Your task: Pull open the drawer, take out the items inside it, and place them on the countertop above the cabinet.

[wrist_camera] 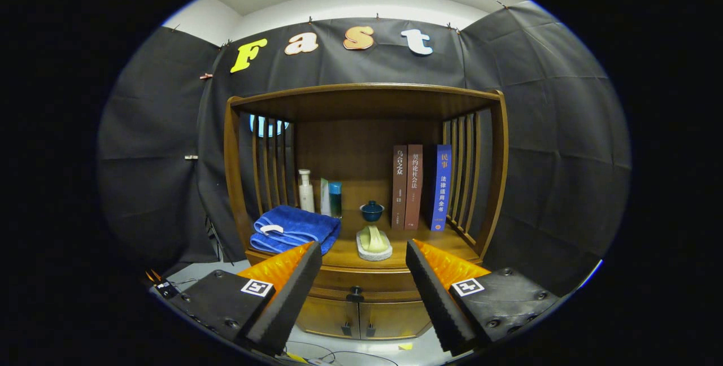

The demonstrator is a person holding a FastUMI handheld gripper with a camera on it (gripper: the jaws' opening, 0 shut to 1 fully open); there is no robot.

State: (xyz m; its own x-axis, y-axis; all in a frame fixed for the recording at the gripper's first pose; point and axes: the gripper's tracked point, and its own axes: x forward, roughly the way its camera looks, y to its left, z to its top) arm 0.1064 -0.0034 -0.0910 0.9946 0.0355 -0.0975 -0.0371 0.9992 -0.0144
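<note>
Claw [364,261] spread and holding nothing, facing the shut drawer [361,282].

I see my claw's fingers wide apart with the cabinet [364,185] between and beyond them; the drawer sits closed just under the worktop [440,244], its dark knob [355,295] in the gap between the fingers, apart from both; whatever lies inside the drawer is hidden from me; on the worktop rest a folded blue towel [295,229], partly covered by my left finger, a white bottle [306,191], a teal tube [335,199] I cannot make out well, a small lidded cup [372,210], a pale dish [374,243] with something greenish in it, and three upright books [421,186]; two lower doors [361,318] show below the drawer, their outer sides cut off by the fingers.
</note>
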